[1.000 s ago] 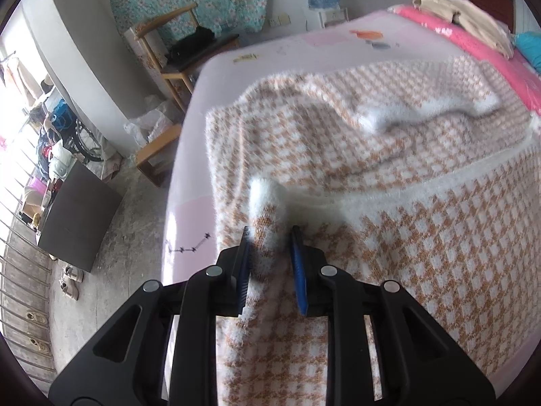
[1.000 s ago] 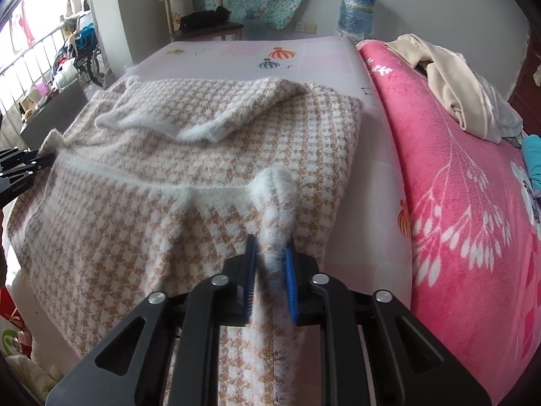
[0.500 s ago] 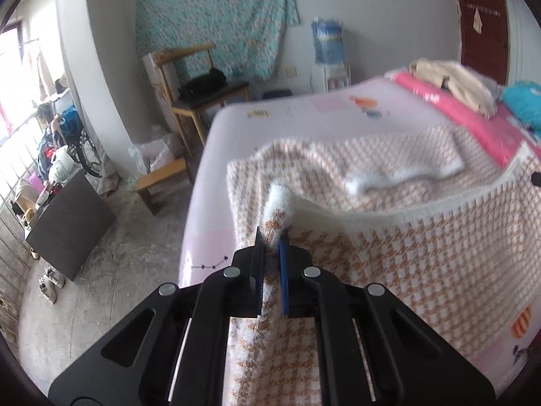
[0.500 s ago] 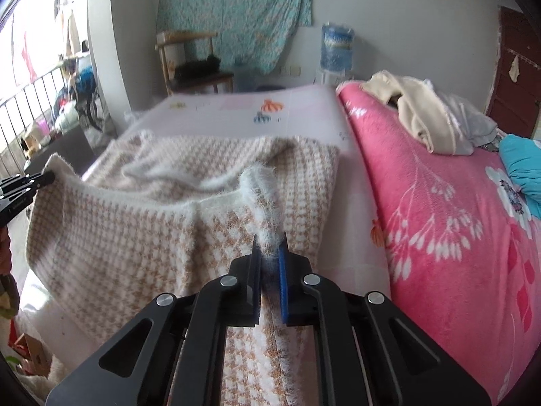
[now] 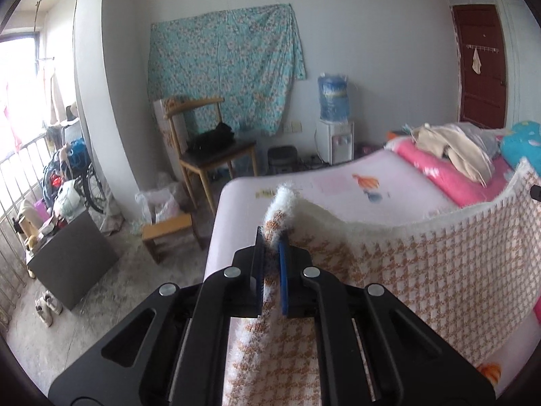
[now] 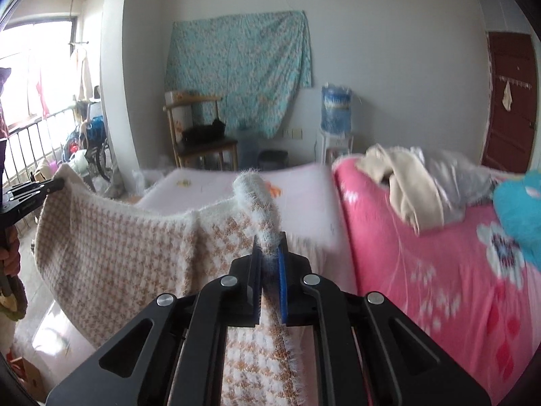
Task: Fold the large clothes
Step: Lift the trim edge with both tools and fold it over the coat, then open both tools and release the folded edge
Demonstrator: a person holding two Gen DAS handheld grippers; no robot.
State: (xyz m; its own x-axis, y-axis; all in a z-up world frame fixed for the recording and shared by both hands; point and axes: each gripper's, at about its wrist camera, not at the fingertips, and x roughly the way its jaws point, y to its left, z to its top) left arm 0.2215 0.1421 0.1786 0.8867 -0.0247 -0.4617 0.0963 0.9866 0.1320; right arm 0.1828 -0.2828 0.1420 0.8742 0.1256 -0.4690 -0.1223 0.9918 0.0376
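The wide bed with its pale pink printed sheet (image 5: pixel 338 182) fills the middle of both views, and a bright pink flowered blanket (image 6: pixel 422 253) covers its right part. Over it, from the lower left to the centre of the right wrist view, hangs the large fuzzy orange-and-white houndstooth knitted garment (image 6: pixel 128 247), lifted clear along its white-trimmed top edge and sagging between two held corners.

The left hand-held gripper (image 5: pixel 270 247), at the lower centre of its own view, is clamped on one fluffy corner. The right hand-held gripper (image 6: pixel 269 247) is likewise pinched tight on the other corner. At the left edge of the right wrist view the left tool shows again, with a hand (image 6: pixel 10 250) below it.

The step appears to be raising the edge to carry it over for a fold. To do it well, both corners should travel level and together, with the edge kept taut, so the thick knit lands flat and square rather than bunching in the middle.
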